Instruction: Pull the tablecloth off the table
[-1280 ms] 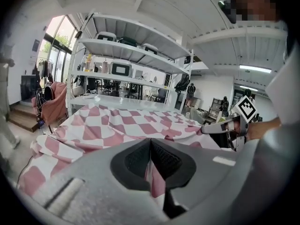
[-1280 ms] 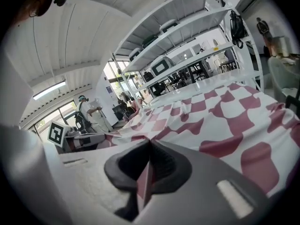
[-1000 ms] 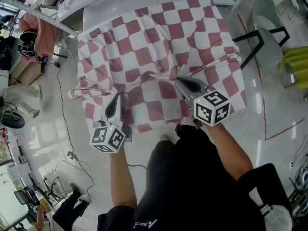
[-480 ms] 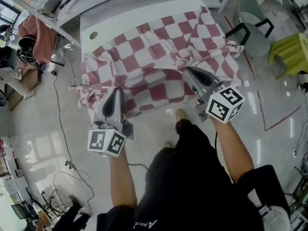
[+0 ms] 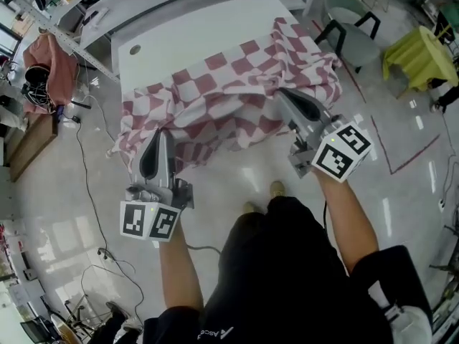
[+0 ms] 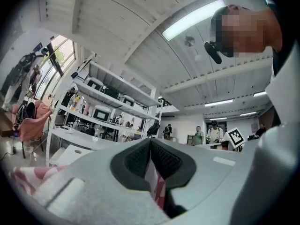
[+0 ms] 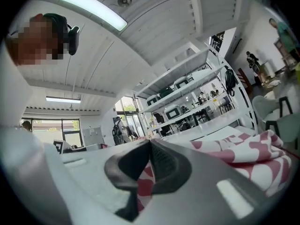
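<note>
While a second ago the red-and-white checked tablecloth (image 5: pixel 237 95) covered nearly the whole worktop (image 5: pixel 193 38), it now lies bunched along the near edge, partly hanging toward the floor (image 5: pixel 237 181), and a broad bare white strip shows at the far side. The left gripper (image 5: pixel 158 133) and right gripper (image 5: pixel 281 93) have drawn back toward the person, each with its fingers clamped together on a fold of cloth. Only the gripper views show that pinch between the dark ribbed pads (image 6: pixel 136 161), plus white shelving (image 6: pixel 117 95), ceiling lights (image 6: pixel 192 20) and people (image 6: pixel 214 132) beyond. Only the head view shows cables (image 5: pixel 86 170) and a grey chair (image 5: pixel 351 38). White lettering on the person's dark shirt (image 5: pixel 287 278) is cut off and unreadable.
</note>
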`<state>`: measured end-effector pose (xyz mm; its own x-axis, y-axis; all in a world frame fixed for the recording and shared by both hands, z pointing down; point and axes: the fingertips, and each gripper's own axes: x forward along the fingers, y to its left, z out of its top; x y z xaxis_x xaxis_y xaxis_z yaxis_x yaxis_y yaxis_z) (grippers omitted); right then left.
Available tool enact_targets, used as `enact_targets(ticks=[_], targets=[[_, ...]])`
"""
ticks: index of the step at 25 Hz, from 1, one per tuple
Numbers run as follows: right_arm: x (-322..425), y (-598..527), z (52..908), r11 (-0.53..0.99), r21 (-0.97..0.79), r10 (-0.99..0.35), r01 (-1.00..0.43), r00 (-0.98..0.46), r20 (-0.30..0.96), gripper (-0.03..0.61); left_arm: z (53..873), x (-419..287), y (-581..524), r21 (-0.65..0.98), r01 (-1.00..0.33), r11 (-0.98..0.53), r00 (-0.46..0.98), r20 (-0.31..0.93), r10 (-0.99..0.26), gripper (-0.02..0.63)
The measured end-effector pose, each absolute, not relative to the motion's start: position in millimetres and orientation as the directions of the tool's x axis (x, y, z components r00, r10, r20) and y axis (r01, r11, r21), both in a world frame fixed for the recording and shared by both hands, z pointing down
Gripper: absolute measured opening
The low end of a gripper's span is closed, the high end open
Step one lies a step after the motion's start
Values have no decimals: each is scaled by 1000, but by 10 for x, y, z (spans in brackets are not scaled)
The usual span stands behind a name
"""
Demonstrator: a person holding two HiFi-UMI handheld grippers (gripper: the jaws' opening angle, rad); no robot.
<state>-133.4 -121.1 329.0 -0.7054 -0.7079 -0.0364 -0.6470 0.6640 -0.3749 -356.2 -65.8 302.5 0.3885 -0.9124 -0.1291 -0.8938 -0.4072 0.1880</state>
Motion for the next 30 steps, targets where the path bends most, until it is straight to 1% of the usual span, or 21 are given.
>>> enact_targets(ticks=[5, 13, 18, 24, 30], targets=[[-927, -425, 3013, 717, -355, -673, -600, -728, -129, 6, 2785, -3037, 34, 145, -902, -407, 376, -199, -905, 11], [-952, -1, 2040, 807, -301, -576, -509, -791, -205, 6, 1982, -2872, 409, 127, -929, -347, 310, -243, -919, 12], [-630, 601, 1869, 842, -301, -525, -448, -810, -263, 6, 1791, -2431, 1005, 104, -940, -325, 287, -276, -917, 12], [-603, 1017, 1752, 843, -328, -521, -426, -797, -306, 6, 1651, -2427, 1401, 110, -933, -344, 296, -312, -903, 12], [-606, 1230, 1707, 829, -342, -545, -442, -774, -321, 6, 1701, -2481, 1606, 122, -926, -358, 313, -285, -906, 12]])
